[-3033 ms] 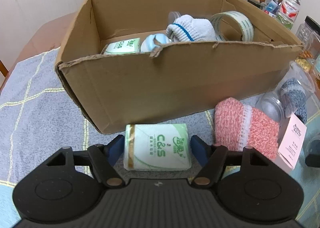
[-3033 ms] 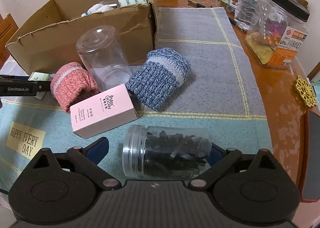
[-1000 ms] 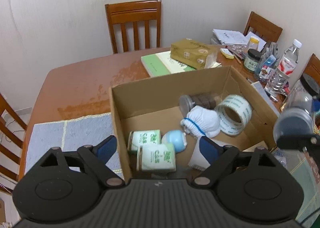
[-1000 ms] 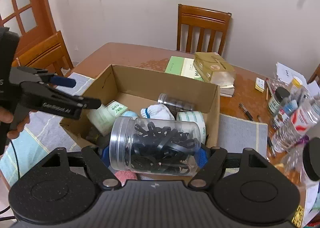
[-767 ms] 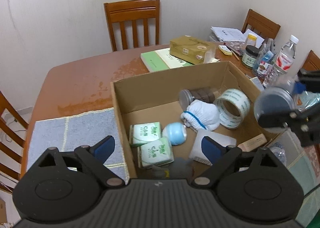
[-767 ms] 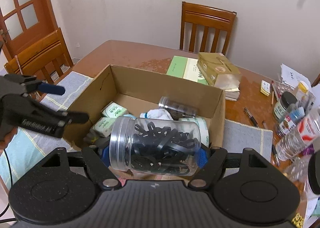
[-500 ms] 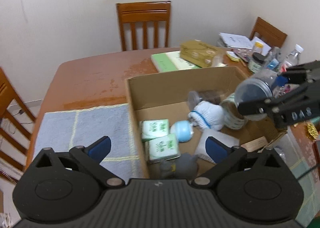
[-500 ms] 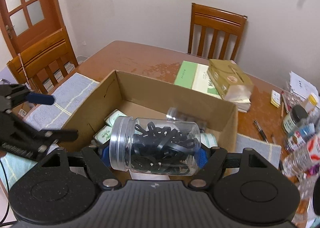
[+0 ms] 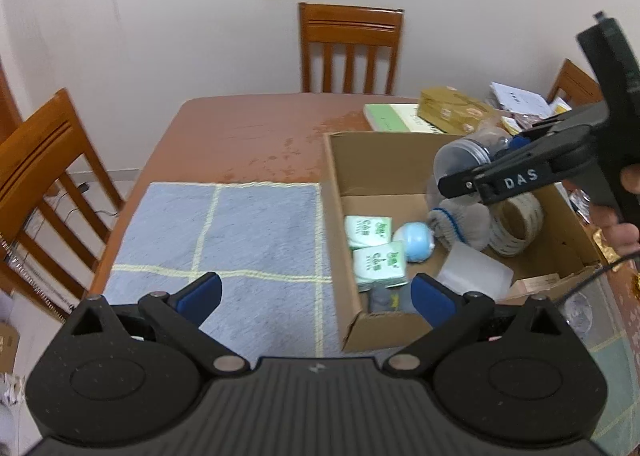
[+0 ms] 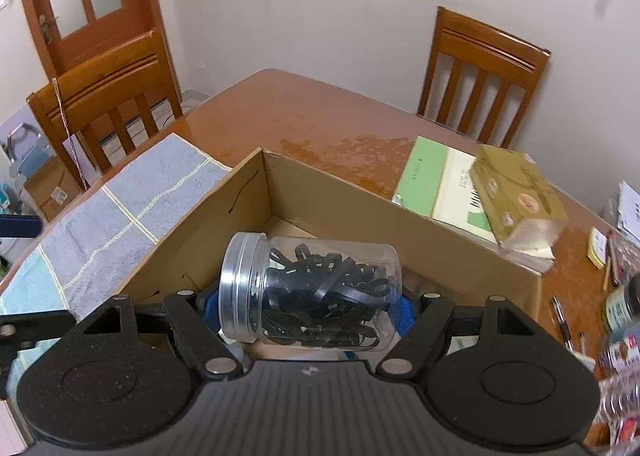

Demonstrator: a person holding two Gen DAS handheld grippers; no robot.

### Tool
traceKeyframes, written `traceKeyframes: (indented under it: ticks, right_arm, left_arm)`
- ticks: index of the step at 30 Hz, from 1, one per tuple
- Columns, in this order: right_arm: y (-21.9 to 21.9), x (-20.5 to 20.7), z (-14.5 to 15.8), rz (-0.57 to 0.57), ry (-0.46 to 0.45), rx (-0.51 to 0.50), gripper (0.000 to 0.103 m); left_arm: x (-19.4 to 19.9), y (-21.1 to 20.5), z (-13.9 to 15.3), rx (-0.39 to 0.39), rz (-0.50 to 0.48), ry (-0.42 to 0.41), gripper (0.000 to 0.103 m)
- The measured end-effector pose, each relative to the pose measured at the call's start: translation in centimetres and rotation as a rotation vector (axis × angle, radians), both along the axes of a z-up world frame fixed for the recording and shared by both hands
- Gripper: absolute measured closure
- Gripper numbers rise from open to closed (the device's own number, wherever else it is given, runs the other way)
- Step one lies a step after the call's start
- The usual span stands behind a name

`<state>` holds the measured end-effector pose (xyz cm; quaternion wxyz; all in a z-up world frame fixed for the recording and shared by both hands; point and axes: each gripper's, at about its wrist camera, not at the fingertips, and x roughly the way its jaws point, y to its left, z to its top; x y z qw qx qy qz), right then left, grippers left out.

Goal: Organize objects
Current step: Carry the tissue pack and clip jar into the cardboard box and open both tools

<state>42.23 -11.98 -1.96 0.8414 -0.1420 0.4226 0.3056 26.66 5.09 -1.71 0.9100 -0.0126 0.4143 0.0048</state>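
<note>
My right gripper (image 10: pixel 308 306) is shut on a clear plastic jar of black bands (image 10: pixel 316 292), held on its side above the open cardboard box (image 10: pixel 360 216). In the left wrist view the jar (image 9: pixel 464 160) and the right gripper hang over the box (image 9: pixel 340 256). The box holds two green tissue packs (image 9: pixel 374 246), a blue ball (image 9: pixel 418 242), a white sock (image 9: pixel 464 222), a tape roll (image 9: pixel 516 222) and a clear lid (image 9: pixel 474 276). My left gripper (image 9: pixel 316 298) is open and empty, above the box's near left corner and the blue mat (image 9: pixel 224 240).
Wooden chairs (image 9: pixel 352 48) stand around the brown table (image 9: pixel 248 144). A green book (image 10: pixel 436 180) and a yellow tissue pack (image 10: pixel 520 192) lie behind the box. Bottles and jars (image 10: pixel 624 308) crowd the right edge. A door (image 10: pixel 84 0) is at the far left.
My left gripper let go of the tissue pack in the box, opened and drew back to the left. My right gripper carried the jar up from the mat to above the box.
</note>
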Motion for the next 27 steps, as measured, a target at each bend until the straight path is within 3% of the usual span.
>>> traceKeyframes:
  ticks: [8, 13, 20, 27]
  right_arm:
    - [2.3, 2.5, -1.6, 0.056, -0.010, -0.038, 0.021]
    - [2.4, 3.2, -1.7, 0.049, -0.033, -0.024, 0.006]
    - [1.0, 2.0, -1.1, 0.038, -0.033, -0.010, 0.003]
    - [-1.1, -1.0, -0.2, -0.007, -0.044, -0.011, 0.000]
  left_arm:
    - [-1.9, 1.0, -0.1, 0.021, 0.107, 0.018, 0.002]
    - [-2.8, 1.4, -0.4, 0.022, 0.150, 0.033, 0.002]
    - [-3.8, 0.8, -0.9, 0.025, 0.146, 0.033, 0.002]
    - [-4.4, -0.1, -1.5, 0.031, 0.079, 0.012, 0.002]
